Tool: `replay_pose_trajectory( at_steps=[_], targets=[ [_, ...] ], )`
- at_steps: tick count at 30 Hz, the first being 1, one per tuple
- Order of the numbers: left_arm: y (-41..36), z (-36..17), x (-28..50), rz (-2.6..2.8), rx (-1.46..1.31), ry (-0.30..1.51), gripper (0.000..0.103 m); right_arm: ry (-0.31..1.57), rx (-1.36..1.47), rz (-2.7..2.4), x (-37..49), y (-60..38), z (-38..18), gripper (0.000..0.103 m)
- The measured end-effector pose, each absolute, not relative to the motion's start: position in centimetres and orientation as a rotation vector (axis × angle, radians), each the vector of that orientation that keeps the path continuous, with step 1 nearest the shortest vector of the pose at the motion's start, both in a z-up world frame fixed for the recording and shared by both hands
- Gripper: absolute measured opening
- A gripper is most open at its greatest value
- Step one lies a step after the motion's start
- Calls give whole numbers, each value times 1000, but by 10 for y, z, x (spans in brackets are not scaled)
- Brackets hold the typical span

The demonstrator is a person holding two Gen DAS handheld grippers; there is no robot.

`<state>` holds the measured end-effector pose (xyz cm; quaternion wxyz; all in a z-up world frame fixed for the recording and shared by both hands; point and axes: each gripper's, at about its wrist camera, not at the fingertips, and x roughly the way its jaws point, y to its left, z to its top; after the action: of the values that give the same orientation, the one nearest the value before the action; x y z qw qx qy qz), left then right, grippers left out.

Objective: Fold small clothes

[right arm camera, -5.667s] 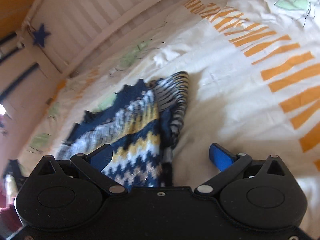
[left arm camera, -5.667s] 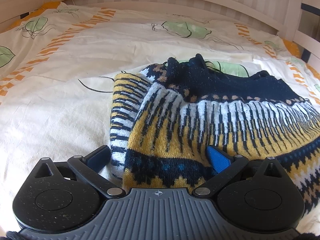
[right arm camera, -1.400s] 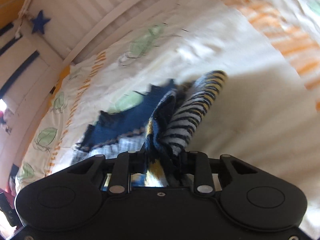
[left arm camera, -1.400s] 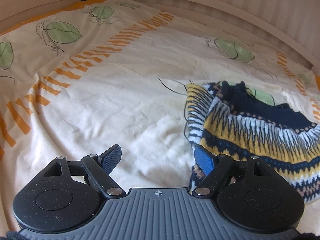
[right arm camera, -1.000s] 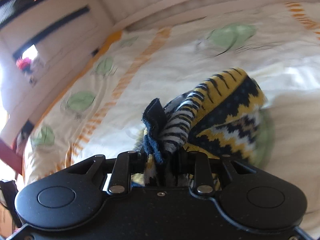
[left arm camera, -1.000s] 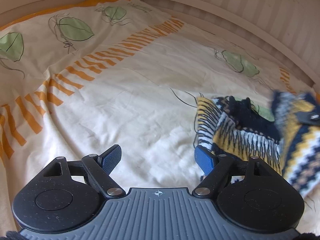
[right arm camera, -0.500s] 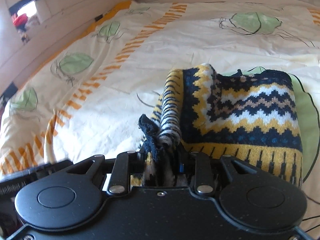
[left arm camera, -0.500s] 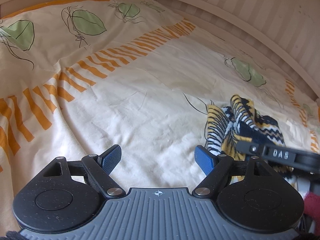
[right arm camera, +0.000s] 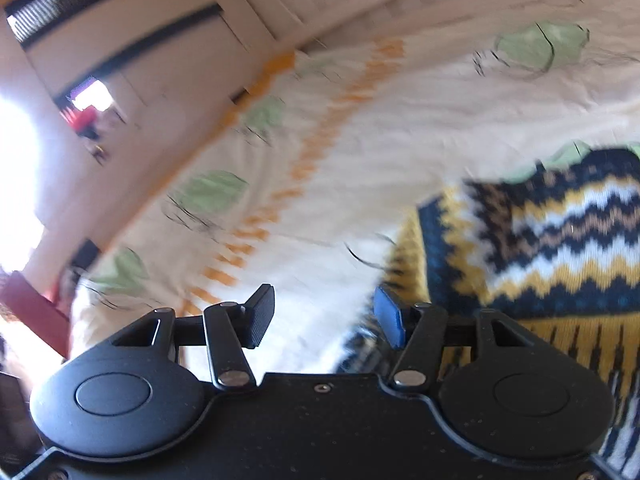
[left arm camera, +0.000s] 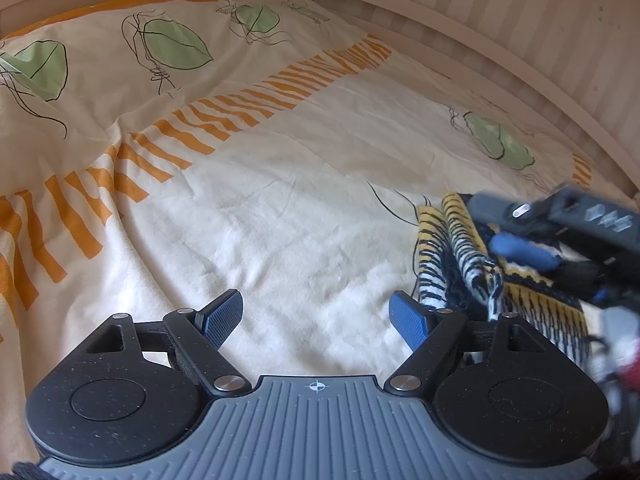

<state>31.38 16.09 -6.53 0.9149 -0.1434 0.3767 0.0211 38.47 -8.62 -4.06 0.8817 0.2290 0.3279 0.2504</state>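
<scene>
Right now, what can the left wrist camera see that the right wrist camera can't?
Only the left wrist view shows the left gripper, open over bare sheet, and the right gripper from outside, beside the sweater's striped folded edge.

Only the right wrist view shows the sweater's zigzag panel lying flat, the bright window and the room beyond the bed. The right gripper has just been opening, and nothing is between its jaws.

Both show the knitted sweater and the leaf-printed bedsheet with orange stripes.
</scene>
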Motion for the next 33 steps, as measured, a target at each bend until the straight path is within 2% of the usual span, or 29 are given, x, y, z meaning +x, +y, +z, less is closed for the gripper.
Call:
replay_pose_trajectory(
  at_steps=[6,15,19,33],
  targets=[
    [154,-65,313,6,-286,772,79,674,318,445,364,-106,-31,68],
    [147,-67,312,-10,-254,759,79,737,-30,463,345,-63,-75,68],
    [144,-67,313,-25,-256,745,79,690,-210,526,314,-36,-89,71],
    [94,-58,336,-204,-138,643,80,661,-142,690,287,-65,-97,72]
  ],
)
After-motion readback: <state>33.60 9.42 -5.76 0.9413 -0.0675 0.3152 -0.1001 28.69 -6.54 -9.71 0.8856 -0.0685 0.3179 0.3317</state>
